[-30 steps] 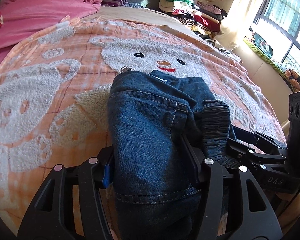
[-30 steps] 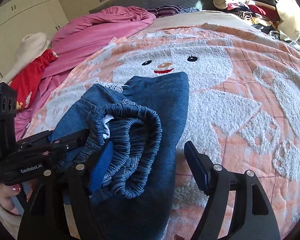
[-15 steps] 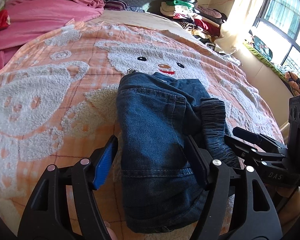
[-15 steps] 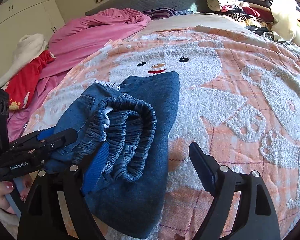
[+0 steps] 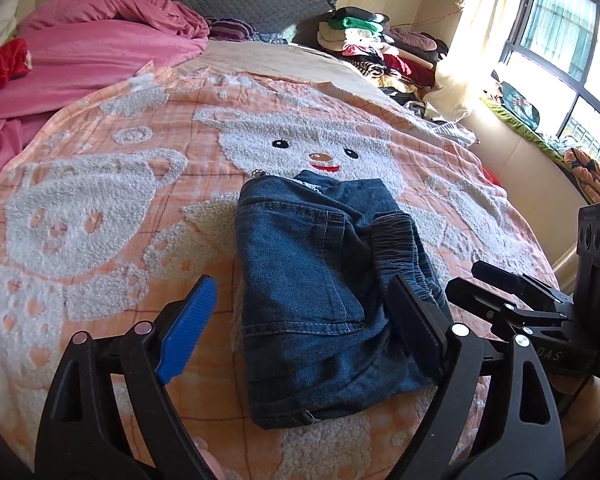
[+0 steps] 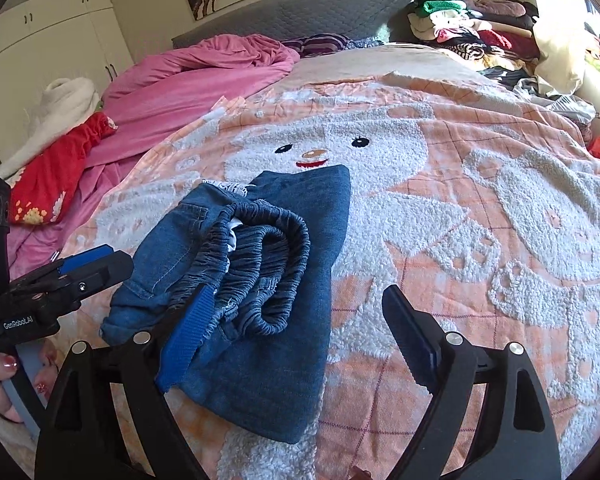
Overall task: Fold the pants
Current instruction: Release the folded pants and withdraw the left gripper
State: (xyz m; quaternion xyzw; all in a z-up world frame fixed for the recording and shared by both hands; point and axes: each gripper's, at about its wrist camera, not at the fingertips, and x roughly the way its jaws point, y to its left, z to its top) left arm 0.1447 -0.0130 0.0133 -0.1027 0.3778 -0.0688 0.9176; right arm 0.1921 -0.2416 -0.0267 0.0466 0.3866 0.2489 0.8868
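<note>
Two grippers: we are seeing both at the near edge of the bed, side by side, each one's camera catching the other.
Left gripper: its jaws have just been opening and are standing wide apart; the pads are pressing on nothing, with the blue left pad over bare blanket at 9 o'clock of the jeans and the right finger lying in front of the bundle's near right part.
Right gripper: its jaws have just been opening too and are gaping wide; we are seeing its blue pad just at the elastic waistband, though we cannot tell whether it is touching, and the other finger over blanket at 3 o'clock.
Hand: we are glimpsing fingers with painted nails under the left tool at 8 o'clock of the right view.
Jeans: they are lying folded into a compact bundle on the blanket, gathered waistband on top toward the right side, free of both tools.
Blanket: orange check with white fleecy bears is spreading beneath; one bear's face is sitting at 12 o'clock just beyond the jeans.
Pink duvet: it is bunching at 11 o'clock, far off.
Clothes pile: it is stacking at 1 o'clock by the window.
</note>
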